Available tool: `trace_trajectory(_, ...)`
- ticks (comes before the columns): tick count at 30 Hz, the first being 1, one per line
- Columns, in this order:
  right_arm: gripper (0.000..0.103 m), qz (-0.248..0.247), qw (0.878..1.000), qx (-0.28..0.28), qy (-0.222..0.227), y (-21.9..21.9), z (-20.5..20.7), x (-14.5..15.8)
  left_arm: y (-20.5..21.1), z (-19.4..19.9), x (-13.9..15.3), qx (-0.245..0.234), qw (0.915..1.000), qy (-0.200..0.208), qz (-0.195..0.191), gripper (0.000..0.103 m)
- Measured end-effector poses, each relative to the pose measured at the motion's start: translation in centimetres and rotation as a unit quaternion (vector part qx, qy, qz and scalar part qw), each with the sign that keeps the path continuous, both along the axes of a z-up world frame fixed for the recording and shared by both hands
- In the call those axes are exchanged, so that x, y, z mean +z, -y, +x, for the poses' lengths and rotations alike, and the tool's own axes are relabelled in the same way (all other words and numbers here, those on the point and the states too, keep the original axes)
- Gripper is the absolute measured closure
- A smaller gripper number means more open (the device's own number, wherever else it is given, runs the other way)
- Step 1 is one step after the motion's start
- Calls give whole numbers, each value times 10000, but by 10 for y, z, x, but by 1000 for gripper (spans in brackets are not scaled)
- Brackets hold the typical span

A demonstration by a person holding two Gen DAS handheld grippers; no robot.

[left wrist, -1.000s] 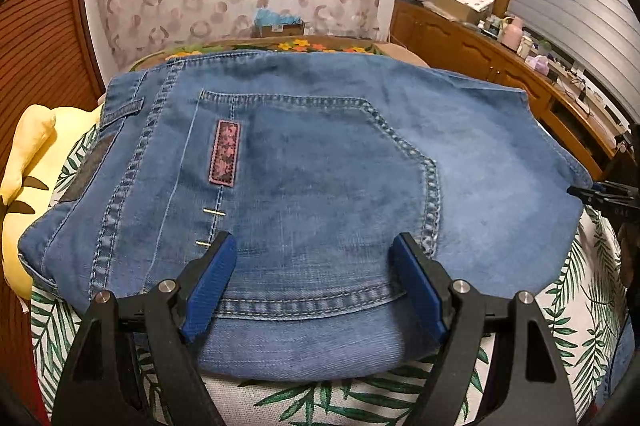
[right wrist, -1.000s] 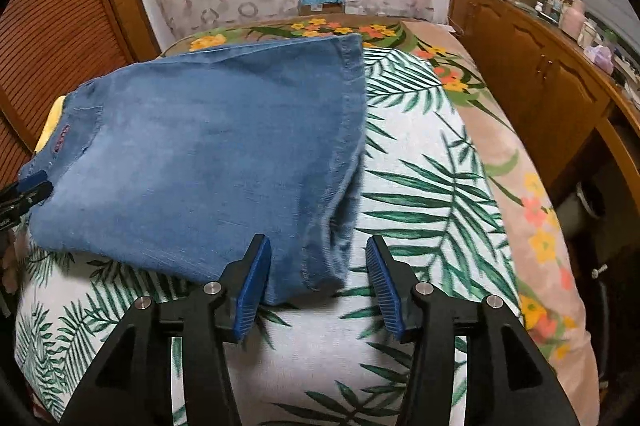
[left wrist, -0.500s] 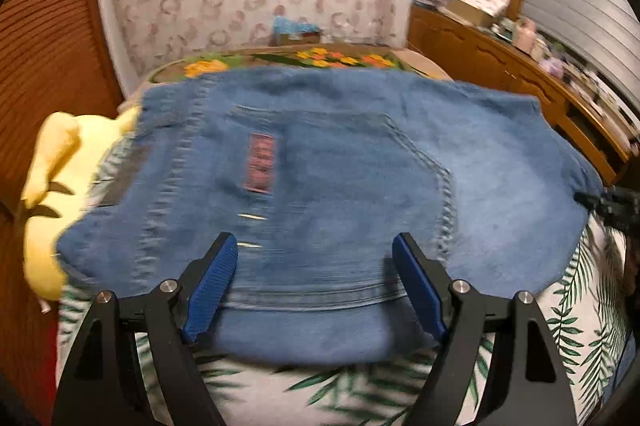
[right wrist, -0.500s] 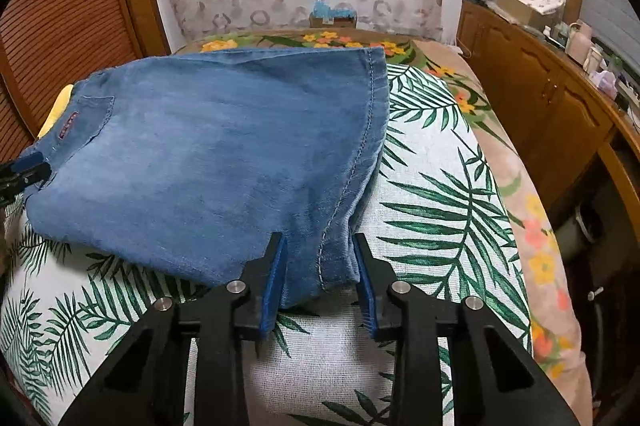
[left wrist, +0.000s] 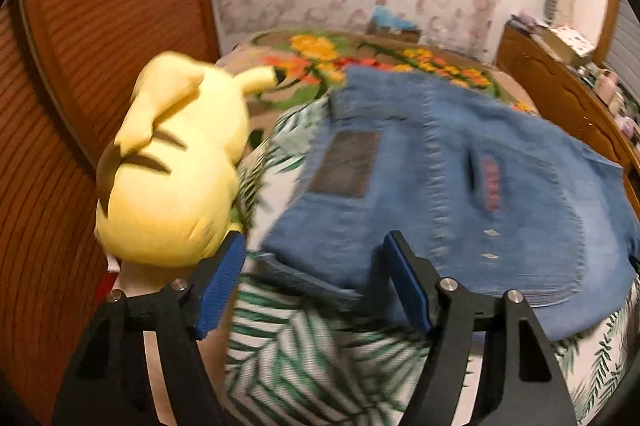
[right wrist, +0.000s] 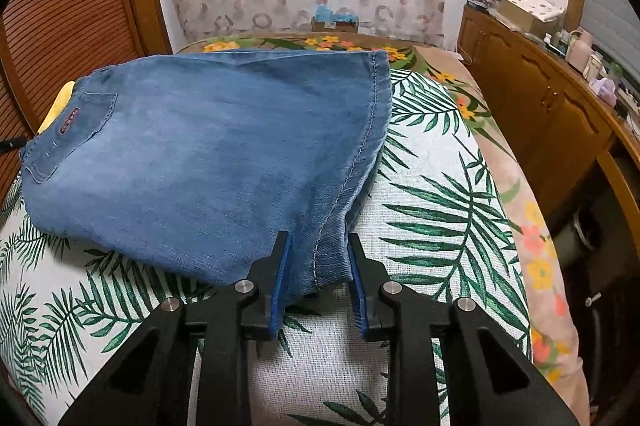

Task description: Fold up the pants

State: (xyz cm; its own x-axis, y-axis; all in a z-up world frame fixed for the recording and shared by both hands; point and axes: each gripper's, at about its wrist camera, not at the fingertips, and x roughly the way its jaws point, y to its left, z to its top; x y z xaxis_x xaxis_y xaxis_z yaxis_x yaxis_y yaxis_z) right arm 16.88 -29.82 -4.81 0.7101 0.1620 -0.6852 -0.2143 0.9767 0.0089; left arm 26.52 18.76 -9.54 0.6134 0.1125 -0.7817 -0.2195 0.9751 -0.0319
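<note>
Pants point(right wrist: 208, 154) label unreadable; right claw point(right wrist: 318, 274) closing on hem, left claw point(left wrist: 316, 286) closing, empty.

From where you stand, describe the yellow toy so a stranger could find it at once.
On the leaf-print bed, look along the slatted wooden wall side. Left of the folded jeans lies a yellow plush toy. It alone is bright yellow, with dark stripes and a dark-tipped ear.
</note>
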Motion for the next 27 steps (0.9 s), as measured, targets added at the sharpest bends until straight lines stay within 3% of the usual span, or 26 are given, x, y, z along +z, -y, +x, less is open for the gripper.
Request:
trace_trajectory(8,76,-43,10000,-10,9,0,-1,1,-12,5,-19,91,9996,-140,-226,31)
trace_trajectory(12,81,-71,10000,24,16,-1,-2,3,-9,2,-18,-79,9992,-27,-389,52)
trace_trajectory(13,82,-53,10000,38,12,-3,-3,4,-7,2,-17,-107,9993,-21,-366,52)
trace_trajectory(16,86,-96,9999,89,21,-6,-3,4,-3,2,-15,-226,9989,3,-407,66)
trace_trajectory(18,87,-12,10000,71,-8,-4,-3,5,2,2,-12,-362,9986,5,-393,79)
trace_trajectory(22,89,60,9999,37,155,1,-5,12,15,-2,0,-617,9980,89,-94,85)
trace_trajectory(27,90,-61,9984,102,548,4,-7,36,19,-17,36,-663,9955,663,-132,85)
